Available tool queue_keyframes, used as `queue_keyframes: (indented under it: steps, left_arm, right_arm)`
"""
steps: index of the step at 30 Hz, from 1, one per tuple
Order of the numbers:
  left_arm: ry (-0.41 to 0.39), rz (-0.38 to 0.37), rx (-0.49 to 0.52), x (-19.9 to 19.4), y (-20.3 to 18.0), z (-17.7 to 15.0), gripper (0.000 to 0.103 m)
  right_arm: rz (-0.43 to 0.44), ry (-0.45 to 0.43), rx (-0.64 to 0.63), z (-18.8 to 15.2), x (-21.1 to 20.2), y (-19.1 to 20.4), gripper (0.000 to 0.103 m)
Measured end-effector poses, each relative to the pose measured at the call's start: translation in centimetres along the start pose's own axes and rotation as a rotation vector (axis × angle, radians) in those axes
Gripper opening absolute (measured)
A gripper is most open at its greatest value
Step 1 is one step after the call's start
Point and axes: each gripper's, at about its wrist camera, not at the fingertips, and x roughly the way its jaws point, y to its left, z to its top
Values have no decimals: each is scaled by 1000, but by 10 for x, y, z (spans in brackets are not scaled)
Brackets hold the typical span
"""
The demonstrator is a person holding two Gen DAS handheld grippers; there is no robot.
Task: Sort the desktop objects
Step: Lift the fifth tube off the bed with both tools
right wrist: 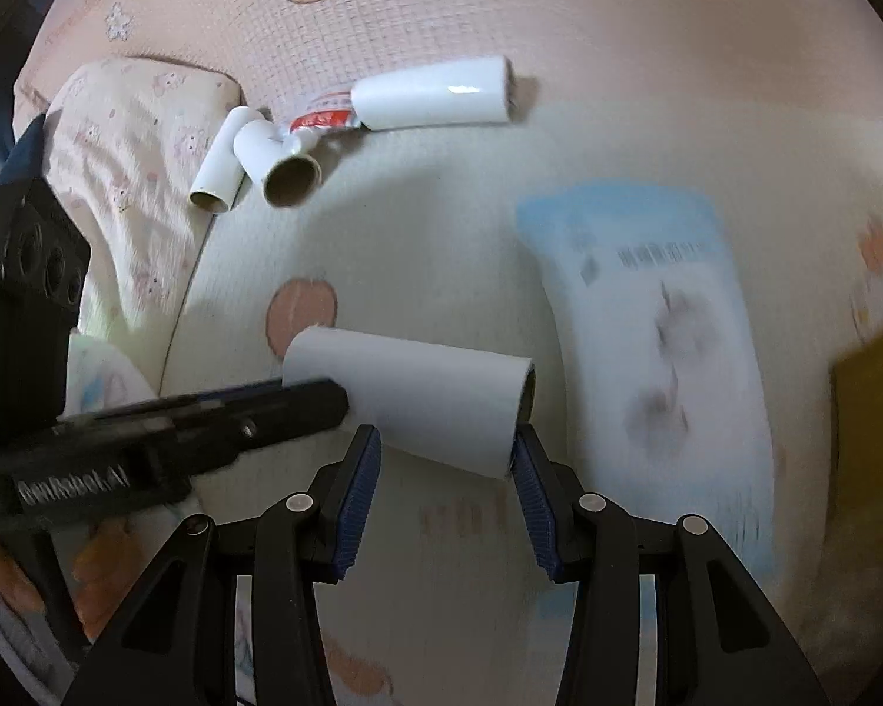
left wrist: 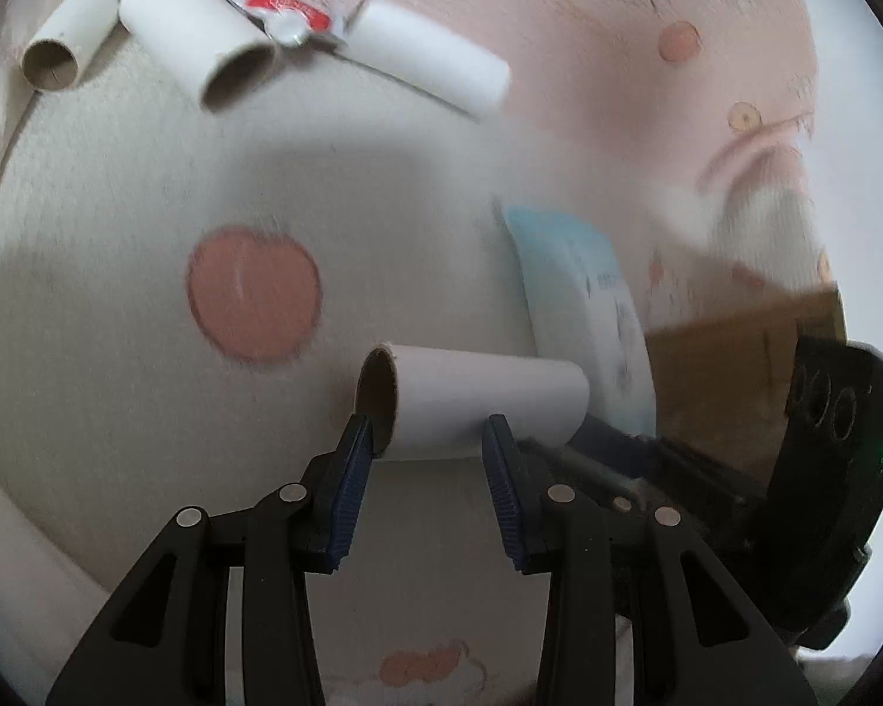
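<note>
Both grippers, left [left wrist: 427, 441] and right [right wrist: 447, 450], clamp one tube [right wrist: 418, 400]; move them together; don't twist.

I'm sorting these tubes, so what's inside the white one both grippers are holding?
The white tube shows only a dark, brown cardboard bore at its open end; nothing sticks out. Deeper inside is hidden by its wall.
</note>
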Motion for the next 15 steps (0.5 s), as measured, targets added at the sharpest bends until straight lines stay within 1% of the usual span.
queue_keyframes:
  steps: [4, 8, 10, 15]
  left_arm:
    - [33, -18, 3, -2, -1, -19, 41]
    - [39, 7, 53, -7, -9, -34, 41]
    - [46, 13, 66, -6, -14, -42, 41]
    - [50, 57, 118, -7, -24, -58, 41]
  right_arm:
    - [-5, 24, 13, -23, -9, 0, 43]
    - [22, 38, 58, -40, -18, -1, 43]
    - [20, 34, 74, -49, -22, -1, 43]
    - [14, 48, 83, -67, -26, 3, 43]
